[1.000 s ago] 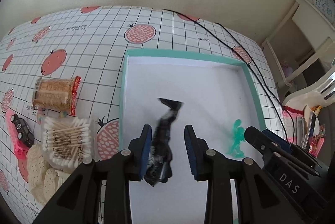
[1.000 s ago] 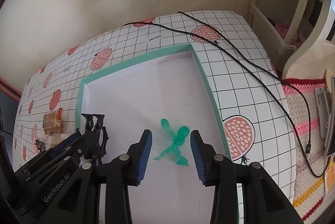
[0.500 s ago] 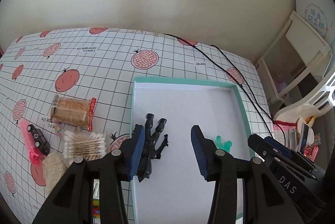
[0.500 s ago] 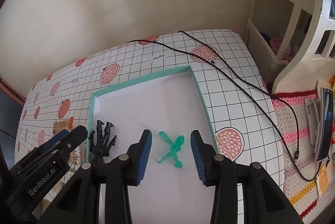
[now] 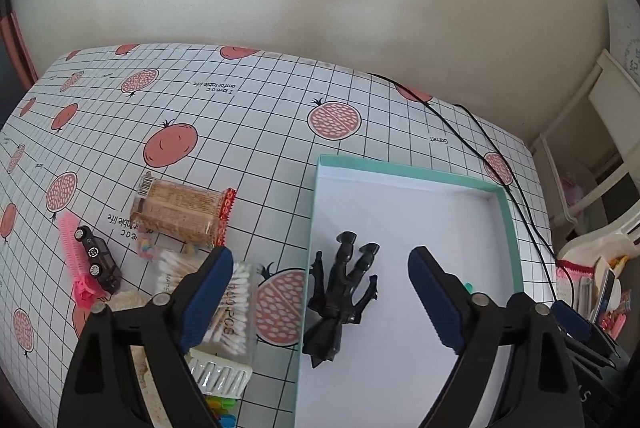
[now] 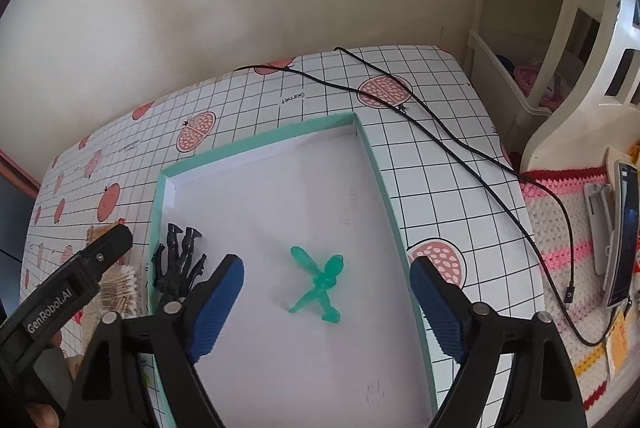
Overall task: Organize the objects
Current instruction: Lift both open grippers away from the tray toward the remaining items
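Left wrist view: both grippers' jaws now gape wider, black figure (image 5: 340,292) released in the tray (image 5: 508,211).

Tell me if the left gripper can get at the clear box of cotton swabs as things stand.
Probably yes. The left gripper is open and holds nothing, and the clear box of cotton swabs lies on the tablecloth right under its left finger with nothing on top, beside the teal-rimmed tray.

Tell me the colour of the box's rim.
Teal rim, white inside; clearest in the right wrist view.
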### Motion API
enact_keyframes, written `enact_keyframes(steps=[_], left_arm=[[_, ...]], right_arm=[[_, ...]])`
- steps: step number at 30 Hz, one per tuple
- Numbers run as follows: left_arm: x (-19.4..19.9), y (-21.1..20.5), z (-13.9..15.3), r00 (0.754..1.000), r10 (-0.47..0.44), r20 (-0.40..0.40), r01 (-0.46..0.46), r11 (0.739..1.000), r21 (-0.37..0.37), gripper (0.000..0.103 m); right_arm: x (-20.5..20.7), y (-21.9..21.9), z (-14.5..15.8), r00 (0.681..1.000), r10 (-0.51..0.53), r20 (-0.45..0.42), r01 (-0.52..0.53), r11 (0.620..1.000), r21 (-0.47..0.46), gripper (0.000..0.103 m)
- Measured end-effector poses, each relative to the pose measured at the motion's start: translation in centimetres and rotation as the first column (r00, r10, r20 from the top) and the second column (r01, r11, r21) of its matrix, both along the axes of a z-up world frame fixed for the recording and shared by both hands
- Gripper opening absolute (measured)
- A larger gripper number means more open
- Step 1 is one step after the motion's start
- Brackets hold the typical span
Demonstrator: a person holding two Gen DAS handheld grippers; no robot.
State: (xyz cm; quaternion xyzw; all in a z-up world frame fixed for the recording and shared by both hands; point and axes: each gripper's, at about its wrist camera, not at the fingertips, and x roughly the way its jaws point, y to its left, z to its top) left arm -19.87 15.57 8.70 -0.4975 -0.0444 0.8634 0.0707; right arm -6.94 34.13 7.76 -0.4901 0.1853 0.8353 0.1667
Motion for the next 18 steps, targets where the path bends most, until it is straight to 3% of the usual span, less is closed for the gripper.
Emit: enact_keyframes(steps=[5, 18], left_arm=[[-0.1, -0.6, 0.0, 1.0, 0.021, -0.022, -0.021, 1.0, -0.009, 0.099], [0.5, -1.5, 1.6, 0.999, 0.005, -0.045, -0.004, 1.0, 0.011, 0.1]], right_arm=[[-0.2, -0.3, -0.2, 1.0, 0.011, 0.006, -0.011, 1.0, 0.014, 0.103], [0.1, -0.7, 1.0, 1.0, 0.001, -0.009, -0.001, 1.0, 0.007, 0.103]])
